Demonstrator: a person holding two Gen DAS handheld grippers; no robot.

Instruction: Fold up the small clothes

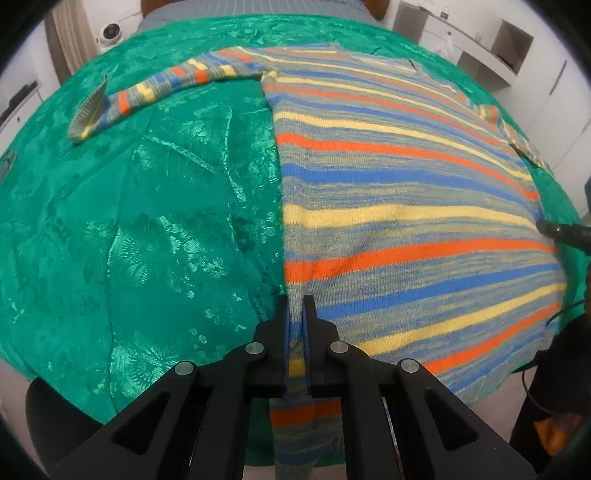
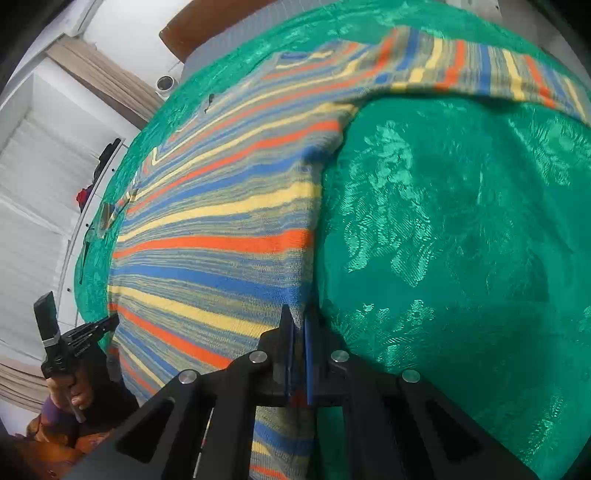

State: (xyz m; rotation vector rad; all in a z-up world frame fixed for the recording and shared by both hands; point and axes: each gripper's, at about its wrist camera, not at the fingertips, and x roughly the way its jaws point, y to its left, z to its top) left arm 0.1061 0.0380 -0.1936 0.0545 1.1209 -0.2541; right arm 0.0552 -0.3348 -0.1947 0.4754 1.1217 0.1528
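Note:
A striped knit sweater (image 1: 388, 206) in blue, orange, yellow and grey lies flat on a green patterned cloth (image 1: 147, 221). One sleeve (image 1: 155, 92) stretches out to the far left. My left gripper (image 1: 298, 306) is shut on the sweater's hem at its left bottom corner. My right gripper (image 2: 300, 317) is shut on the sweater (image 2: 221, 229) at its right bottom corner; the other sleeve (image 2: 480, 70) runs across the top right. The left gripper also shows in the right wrist view (image 2: 99, 325), and the right gripper's tip shows in the left wrist view (image 1: 561, 230).
The green cloth (image 2: 461, 240) covers a table or bed. White cabinets (image 1: 498, 48) stand behind on the right, white drawers (image 2: 33, 206) and a curtain (image 2: 107, 85) on the left. A small white camera (image 1: 110, 33) sits at the back.

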